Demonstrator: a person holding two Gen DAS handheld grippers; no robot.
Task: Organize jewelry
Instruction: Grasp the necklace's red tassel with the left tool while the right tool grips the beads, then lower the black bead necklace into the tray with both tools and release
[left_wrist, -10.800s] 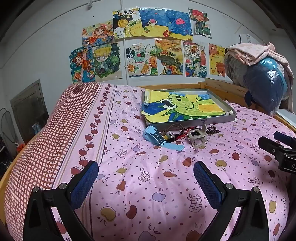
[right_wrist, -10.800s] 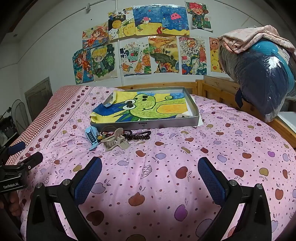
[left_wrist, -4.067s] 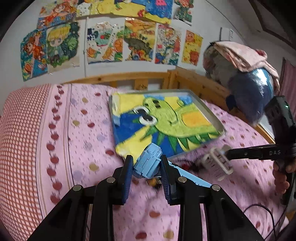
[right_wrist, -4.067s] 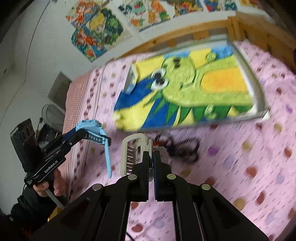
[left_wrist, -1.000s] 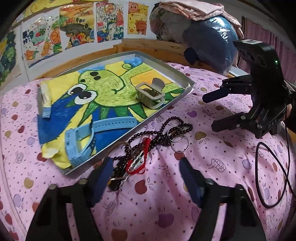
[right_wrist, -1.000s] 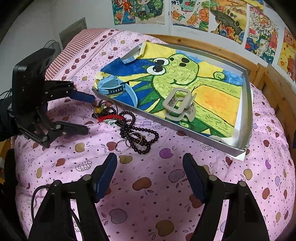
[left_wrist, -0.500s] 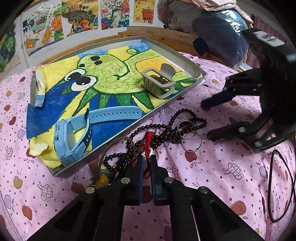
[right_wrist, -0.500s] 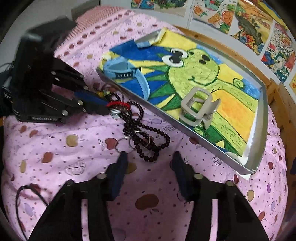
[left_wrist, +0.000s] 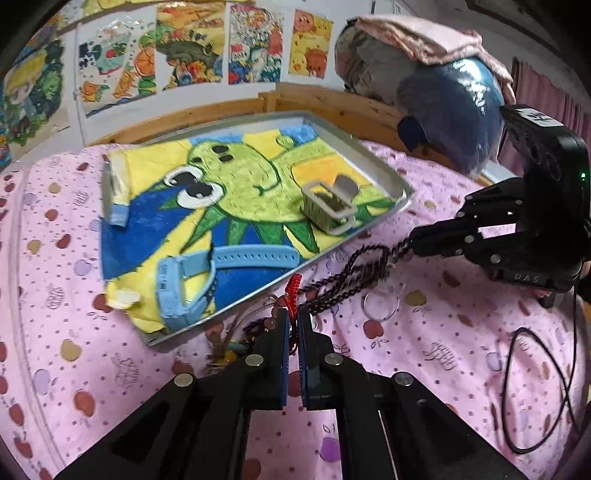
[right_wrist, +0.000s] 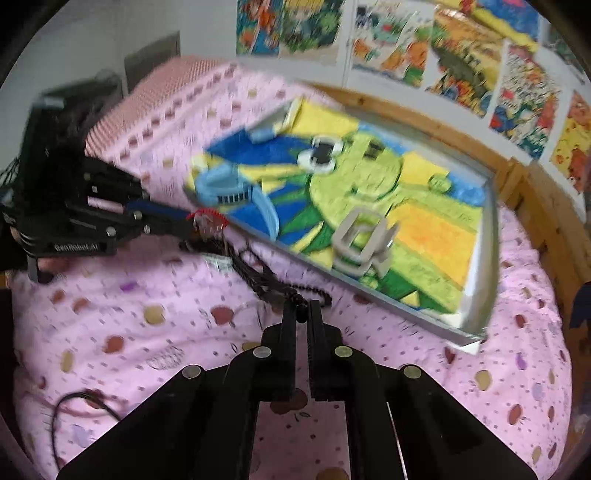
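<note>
**Both grippers pinch the tangled jewelry beside the tray**

The left gripper (left_wrist: 291, 325) has its jaws pressed almost together on a red cord (left_wrist: 293, 291), which stands up between the fingertips. The right gripper (right_wrist: 303, 314) is also nearly closed, and it pinches a dark bead necklace (left_wrist: 354, 269). The necklace runs stretched between the two grippers, just above the bed cover. A few clear rings (left_wrist: 380, 306) hang near it, and a small yellow piece (left_wrist: 231, 354) with other tangled items lies by the left fingertips.

Just beside this tangle is a shallow metal tray (left_wrist: 402, 188). Inside the tray lies a bright drawing of a green creature (left_wrist: 240, 177) on yellow and blue. On the drawing rest a light blue watch (left_wrist: 188, 280), near the closer corner, and a grey hair claw clip (left_wrist: 328, 206), further to the right side.

The tray and the jewelry sit on a pink bed cover (left_wrist: 443, 350) printed with small apples and dots. A black cable (left_wrist: 535, 387) lies on it at the right. Behind the tray is a wooden bed frame (left_wrist: 332, 103), and on the white wall above hang many colourful children's drawings (left_wrist: 188, 48). At the right stands a big bundle in blue plastic (left_wrist: 454, 99) with a pink cloth (left_wrist: 417, 37) on top. In the right wrist view, which is blurred, a red checked part of the bedding (right_wrist: 155, 88) shows at the far left.
</note>
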